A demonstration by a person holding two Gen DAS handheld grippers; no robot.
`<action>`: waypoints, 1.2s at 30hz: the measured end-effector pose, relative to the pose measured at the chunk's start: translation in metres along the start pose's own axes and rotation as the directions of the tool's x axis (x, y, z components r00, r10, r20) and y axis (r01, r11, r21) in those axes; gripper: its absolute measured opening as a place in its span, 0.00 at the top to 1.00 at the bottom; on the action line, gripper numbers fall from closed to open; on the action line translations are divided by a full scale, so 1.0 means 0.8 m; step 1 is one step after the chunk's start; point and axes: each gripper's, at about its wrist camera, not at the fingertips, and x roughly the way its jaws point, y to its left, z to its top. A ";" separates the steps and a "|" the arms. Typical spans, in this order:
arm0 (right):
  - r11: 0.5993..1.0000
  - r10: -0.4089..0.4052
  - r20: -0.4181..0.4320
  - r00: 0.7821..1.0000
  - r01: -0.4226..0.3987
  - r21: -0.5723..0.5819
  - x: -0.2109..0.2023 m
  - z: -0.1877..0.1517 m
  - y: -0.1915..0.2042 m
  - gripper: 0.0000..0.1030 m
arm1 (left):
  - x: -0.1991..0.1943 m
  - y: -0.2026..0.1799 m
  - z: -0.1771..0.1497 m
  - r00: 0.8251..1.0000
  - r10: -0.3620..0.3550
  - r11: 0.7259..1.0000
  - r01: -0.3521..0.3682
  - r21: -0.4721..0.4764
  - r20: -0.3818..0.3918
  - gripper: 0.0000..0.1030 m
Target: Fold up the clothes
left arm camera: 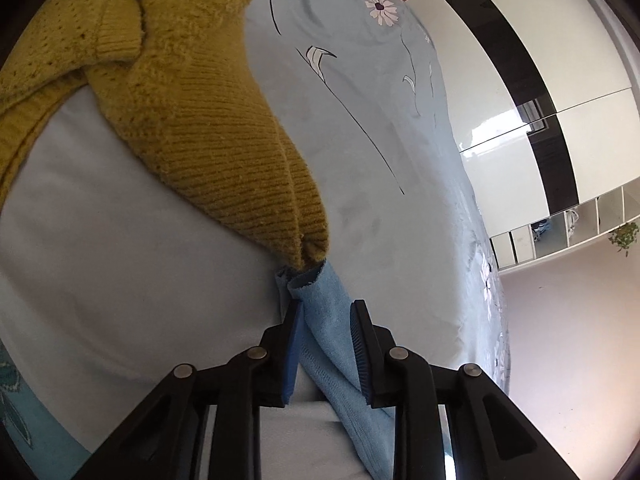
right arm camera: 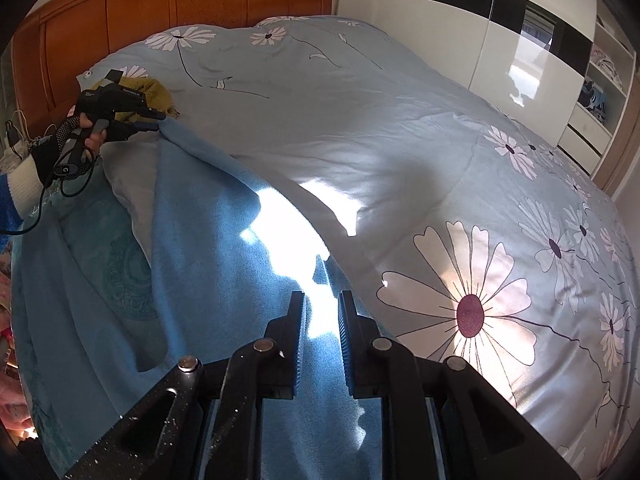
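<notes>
A blue fleece cloth (right arm camera: pixel 208 248) lies stretched along the bed between my two grippers. My left gripper (left arm camera: pixel 326 308) has the cloth's far corner (left arm camera: pixel 320 304) between its fingers, with a visible gap on the right side. In the right wrist view the left gripper (right arm camera: pixel 154 120) is at the far left by the headboard. My right gripper (right arm camera: pixel 322 300) has the cloth's near end between its fingers, partly closed around it. A mustard knitted sweater (left arm camera: pixel 180 92) lies crumpled just beyond the left gripper, touching the cloth's corner; it also shows in the right wrist view (right arm camera: pixel 156 96).
The bed has a pale blue duvet with daisy print (right arm camera: pixel 400 140). An orange wooden headboard (right arm camera: pixel 180 4) stands at the back. A glossy white and black wardrobe (right arm camera: pixel 500 40) runs along the right, with open shelves (right arm camera: pixel 600 80).
</notes>
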 end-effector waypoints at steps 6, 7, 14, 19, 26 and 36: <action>1.000 0.003 -0.003 1.000 -0.003 0.006 0.001 -0.004 -0.002 0.84 | 0.002 -0.020 -0.002 1.000 -0.012 1.000 0.012 0.008 -0.010 0.98; 1.000 0.002 -0.004 1.000 -0.002 0.006 0.001 -0.004 -0.003 0.84 | 0.002 -0.029 0.002 0.999 -0.035 0.999 0.035 0.006 -0.011 0.98; 0.999 -0.014 -0.026 1.000 0.015 0.034 0.011 -0.016 -0.016 0.84 | 0.028 -0.100 0.059 0.992 -0.119 0.993 0.119 -0.005 0.032 0.95; 0.998 -0.021 -0.051 0.998 0.024 0.055 0.014 -0.026 -0.023 0.84 | 0.088 -0.108 0.038 0.997 -0.069 0.993 0.067 -0.102 -0.018 0.50; 0.992 -0.063 -0.022 0.998 0.065 0.103 -0.030 -0.050 -0.036 0.84 | 0.022 -0.070 0.003 0.999 0.052 0.998 -0.052 0.026 0.007 0.45; 0.932 -0.124 -0.087 0.988 0.146 0.331 -0.097 -0.140 -0.067 0.68 | 0.014 -0.063 -0.038 0.974 0.220 0.972 -0.224 0.066 0.062 0.71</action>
